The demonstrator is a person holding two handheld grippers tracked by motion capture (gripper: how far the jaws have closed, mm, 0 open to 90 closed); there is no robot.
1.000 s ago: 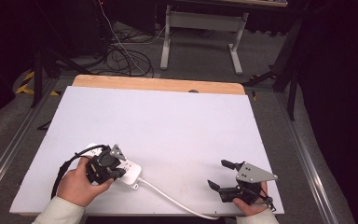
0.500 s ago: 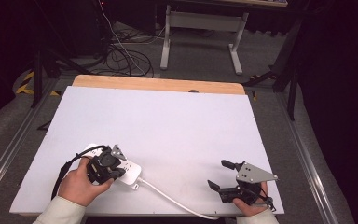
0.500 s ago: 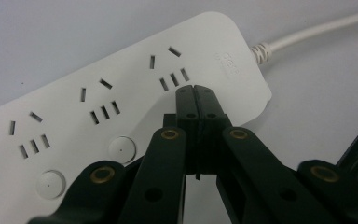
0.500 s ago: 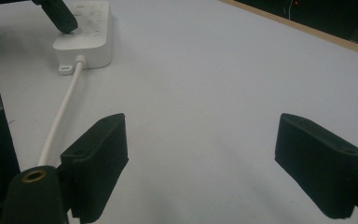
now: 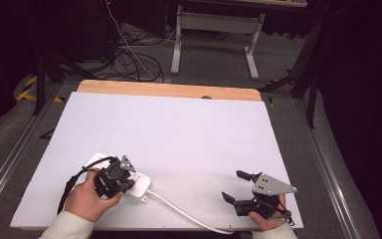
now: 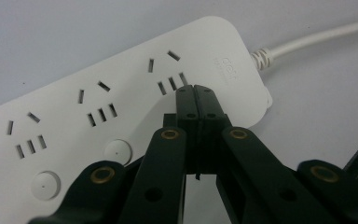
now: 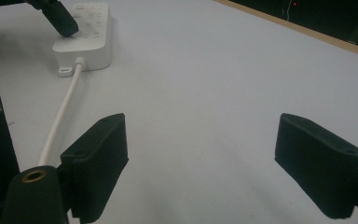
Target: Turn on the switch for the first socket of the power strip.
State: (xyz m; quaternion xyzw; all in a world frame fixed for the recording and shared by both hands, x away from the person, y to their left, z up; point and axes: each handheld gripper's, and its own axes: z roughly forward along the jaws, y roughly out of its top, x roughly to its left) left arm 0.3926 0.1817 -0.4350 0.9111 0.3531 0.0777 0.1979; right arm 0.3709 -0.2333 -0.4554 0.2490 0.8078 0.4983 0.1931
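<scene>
On the bench [image 5: 189,129], the power strip [image 6: 98,107] looks rigid, light, slippery; grip its long edges. Left gripper [image 6: 196,93] fingers closed, empty, tips on it; right gripper [image 7: 214,168] wide, empty.

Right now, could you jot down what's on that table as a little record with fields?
surface: white table
item: white power strip, lying flat
cord: white cable runs toward the near edge
left gripper: fingers shut, tips over the power strip's end socket
right gripper: fingers open, nothing between them, apart from the power strip
</scene>
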